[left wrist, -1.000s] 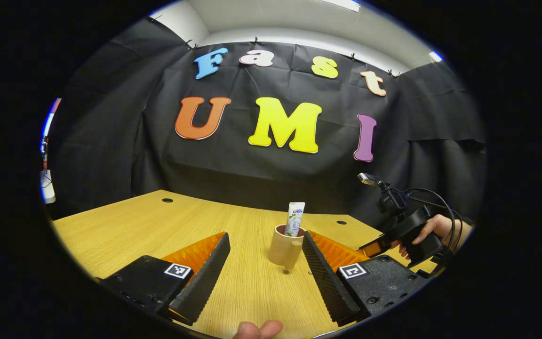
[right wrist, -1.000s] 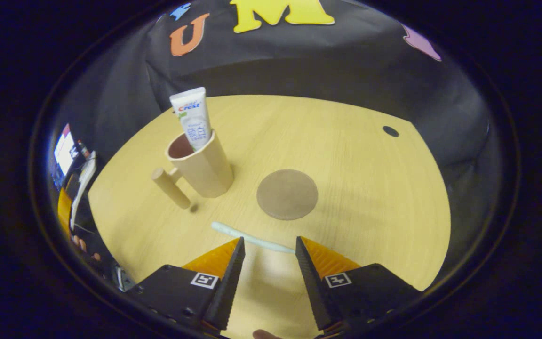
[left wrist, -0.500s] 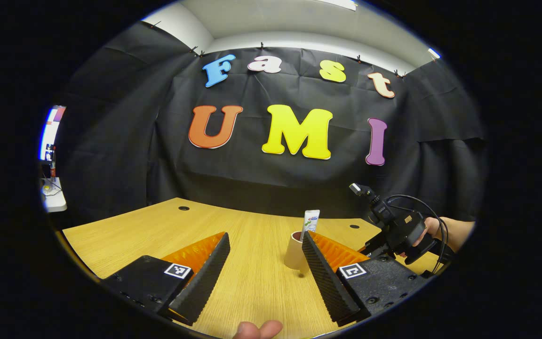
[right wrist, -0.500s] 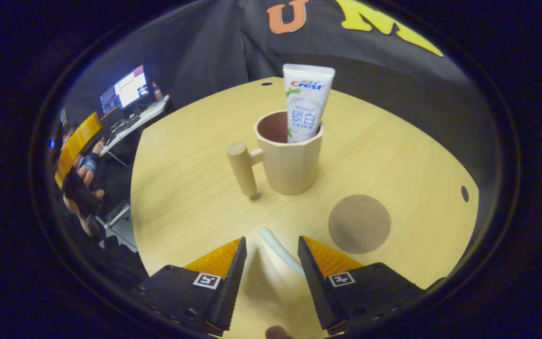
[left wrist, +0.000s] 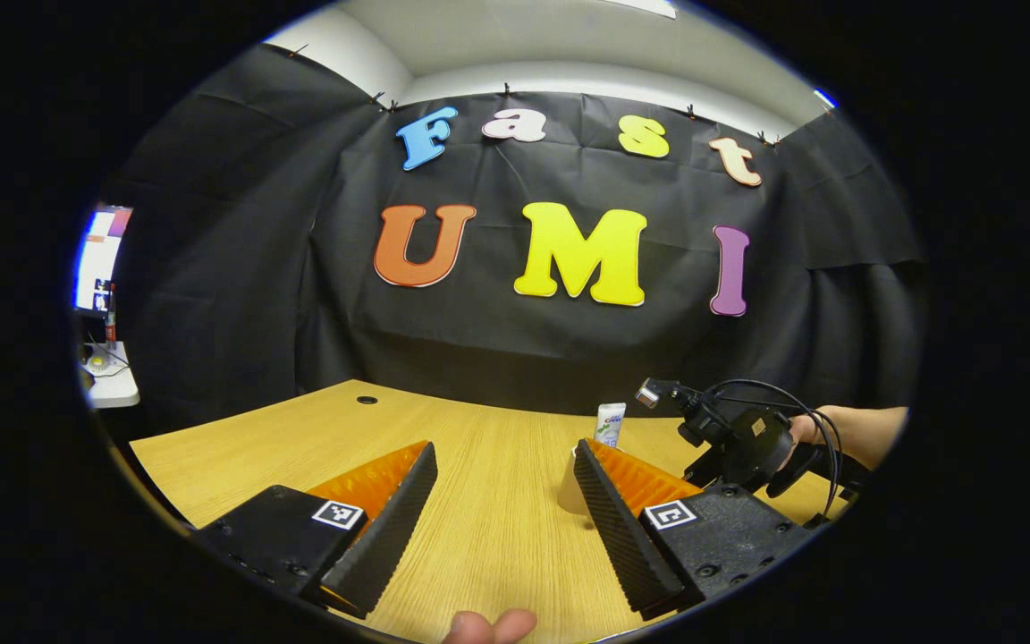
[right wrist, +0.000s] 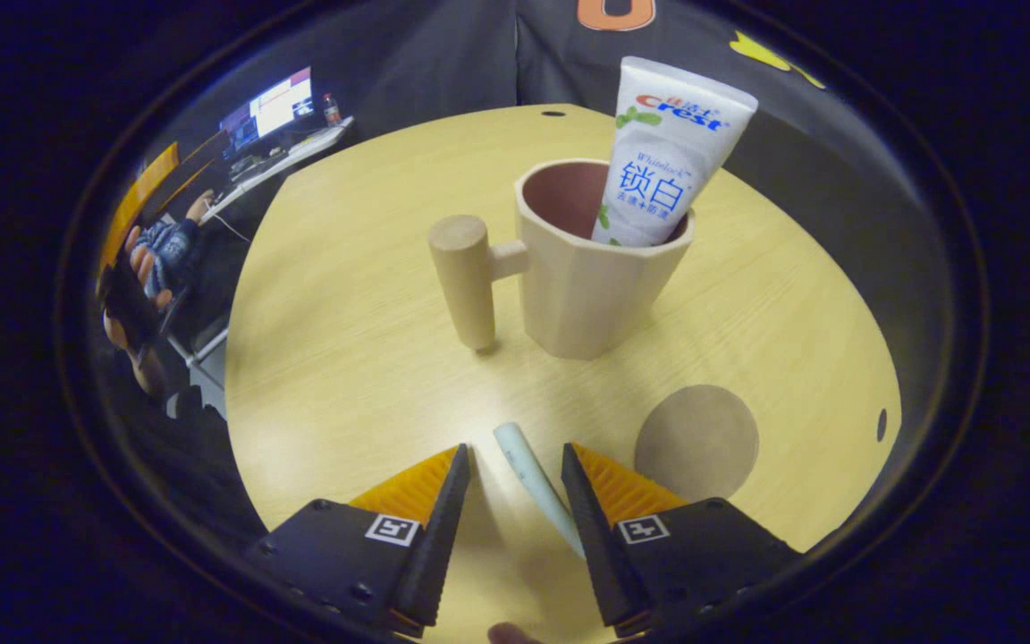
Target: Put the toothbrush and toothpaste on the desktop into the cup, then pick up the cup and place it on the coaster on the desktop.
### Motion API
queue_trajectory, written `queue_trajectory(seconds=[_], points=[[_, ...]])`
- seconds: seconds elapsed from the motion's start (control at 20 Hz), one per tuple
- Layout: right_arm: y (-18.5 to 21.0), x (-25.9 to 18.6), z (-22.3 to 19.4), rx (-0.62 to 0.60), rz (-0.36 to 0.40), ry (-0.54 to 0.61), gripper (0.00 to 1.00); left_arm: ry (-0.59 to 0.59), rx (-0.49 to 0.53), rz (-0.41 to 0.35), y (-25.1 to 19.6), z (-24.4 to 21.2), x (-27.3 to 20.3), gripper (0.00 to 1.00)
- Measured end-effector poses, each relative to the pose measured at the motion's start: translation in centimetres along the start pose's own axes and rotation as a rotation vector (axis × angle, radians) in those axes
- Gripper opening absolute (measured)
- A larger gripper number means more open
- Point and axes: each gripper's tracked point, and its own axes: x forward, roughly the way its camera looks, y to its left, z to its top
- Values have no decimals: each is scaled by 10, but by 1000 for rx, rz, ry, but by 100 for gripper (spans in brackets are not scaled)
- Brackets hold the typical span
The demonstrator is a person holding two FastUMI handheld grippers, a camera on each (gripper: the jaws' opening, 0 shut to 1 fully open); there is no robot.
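In the right gripper view a beige cup [right wrist: 591,286] with a peg handle [right wrist: 464,277] stands upright on the wooden desktop [right wrist: 345,358], with the white toothpaste tube [right wrist: 671,152] leaning inside it. A round brown coaster [right wrist: 696,441] lies to the cup's right. The pale toothbrush [right wrist: 528,470] runs between the fingers of my open right gripper [right wrist: 513,449], close to its right finger. In the left gripper view my left gripper [left wrist: 504,447] is open over bare desktop. Its right finger partly hides the cup [left wrist: 569,483]; the toothpaste [left wrist: 610,423] sticks up above.
The hand-held right gripper [left wrist: 743,438] with its cables shows at the right of the left gripper view. A person's hand [right wrist: 144,268] and a lit monitor [right wrist: 269,103] sit off the desk's left side. Cable holes [right wrist: 879,425] dot the desktop.
The left gripper has drawn back, so the cup looks smaller and partly behind its right finger. The right gripper has swung toward the cup, and the toothbrush now runs between its fingers.
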Motion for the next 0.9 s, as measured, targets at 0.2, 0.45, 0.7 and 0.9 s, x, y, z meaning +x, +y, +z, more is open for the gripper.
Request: queue_trajectory(seconds=[0.2,0.45,0.7,0.9], points=[[-7,1,5,4,-35,-26,20,12,-10,2,-2,-2,4,98],[-30,-39,35,164,-57,-242,1,37,2,-19,-13,-10,6,98],[-5,-103,63,106,-106,-433,1,20,12,-34,-25,-2,6,98],[8,-179,137,36,-317,-812,1,25,18,-48,-33,-5,7,98]])
